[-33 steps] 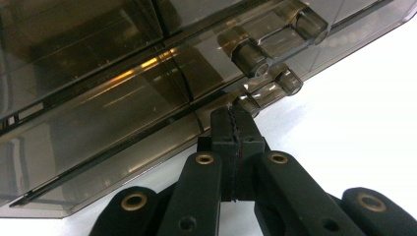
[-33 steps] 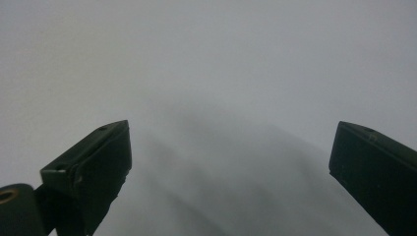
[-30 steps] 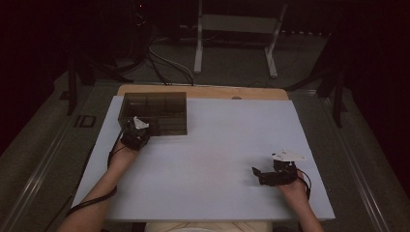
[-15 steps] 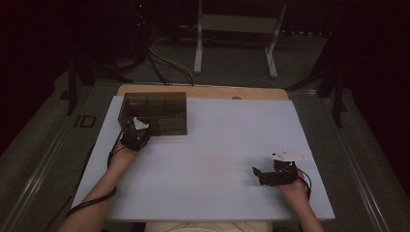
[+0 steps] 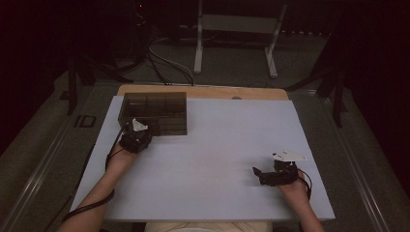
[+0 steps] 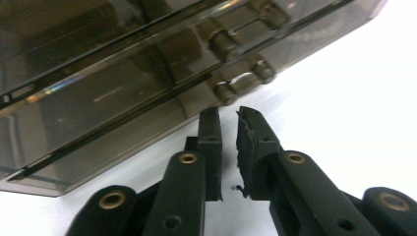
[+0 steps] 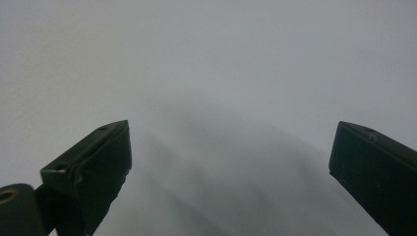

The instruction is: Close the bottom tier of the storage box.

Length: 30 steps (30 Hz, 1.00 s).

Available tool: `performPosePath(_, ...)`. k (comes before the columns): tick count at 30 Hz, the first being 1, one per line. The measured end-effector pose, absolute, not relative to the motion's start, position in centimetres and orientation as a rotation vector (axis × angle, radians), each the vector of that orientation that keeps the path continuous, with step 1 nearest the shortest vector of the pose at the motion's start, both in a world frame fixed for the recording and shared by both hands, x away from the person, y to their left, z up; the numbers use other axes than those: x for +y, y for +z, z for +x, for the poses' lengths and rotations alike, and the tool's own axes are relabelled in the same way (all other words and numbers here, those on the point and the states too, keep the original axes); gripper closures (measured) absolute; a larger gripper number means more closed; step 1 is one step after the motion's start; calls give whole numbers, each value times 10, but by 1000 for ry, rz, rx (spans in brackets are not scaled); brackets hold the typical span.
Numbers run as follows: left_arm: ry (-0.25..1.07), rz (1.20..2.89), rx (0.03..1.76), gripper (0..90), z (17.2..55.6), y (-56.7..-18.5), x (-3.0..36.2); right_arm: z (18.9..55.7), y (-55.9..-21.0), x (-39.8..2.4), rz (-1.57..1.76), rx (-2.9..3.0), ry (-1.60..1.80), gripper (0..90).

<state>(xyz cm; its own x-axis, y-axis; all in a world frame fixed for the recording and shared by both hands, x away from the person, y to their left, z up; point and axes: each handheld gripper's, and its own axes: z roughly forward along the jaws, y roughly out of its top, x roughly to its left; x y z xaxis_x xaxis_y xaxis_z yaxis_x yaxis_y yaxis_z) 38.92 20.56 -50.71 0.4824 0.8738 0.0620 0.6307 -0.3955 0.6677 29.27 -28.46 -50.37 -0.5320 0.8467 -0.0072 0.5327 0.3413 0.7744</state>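
Observation:
A smoky see-through plastic box (image 5: pixel 159 108) with a shut lid stands at the back left of the white table (image 5: pixel 217 140). My left gripper (image 5: pixel 137 131) rests against the box's front edge. In the left gripper view its jaws (image 6: pixel 228 118) stand almost together with only a thin slit and nothing between them. Their tips sit just below the box's latch (image 6: pixel 241 83) on the box wall (image 6: pixel 123 73). My right gripper (image 5: pixel 257 175) lies near the front right of the table, pointing left. It is open (image 7: pixel 231 142), with bare white tabletop between the jaws.
The wooden table edge (image 5: pixel 203 91) shows behind the white sheet. A metal stand (image 5: pixel 232 29) and cables (image 5: pixel 159 53) lie on the dark floor beyond. Bare white surface stretches between the two hands.

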Motion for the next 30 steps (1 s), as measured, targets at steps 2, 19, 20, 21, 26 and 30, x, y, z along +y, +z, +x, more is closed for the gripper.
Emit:
performPosePath(2, 532, 2158, 1238, 723, 388, -505, 204, 293, -504, -285, 1211, 2201, 1040, 23)
performPosePath(19, 516, 2164, 1291, 248, 384, -500, 193, 293, -503, -284, 1204, 2206, 1041, 23)
performPosePath(20, 515, 2173, 1295, 209, 384, -500, 192, 293, -504, -284, 1204, 2206, 1041, 23)
performPosePath(21, 508, 2190, 1291, 195, 384, -500, 190, 293, -504, -284, 1204, 2206, 1041, 23)
performPosePath(26, 496, 2217, 1276, 148, 384, -501, 187, 293, -504, -284, 1204, 2206, 1042, 23)
performPosePath(30, 388, 2248, 1197, 25, 384, -502, 184, 293, -503, -284, 1203, 2203, 1044, 23)
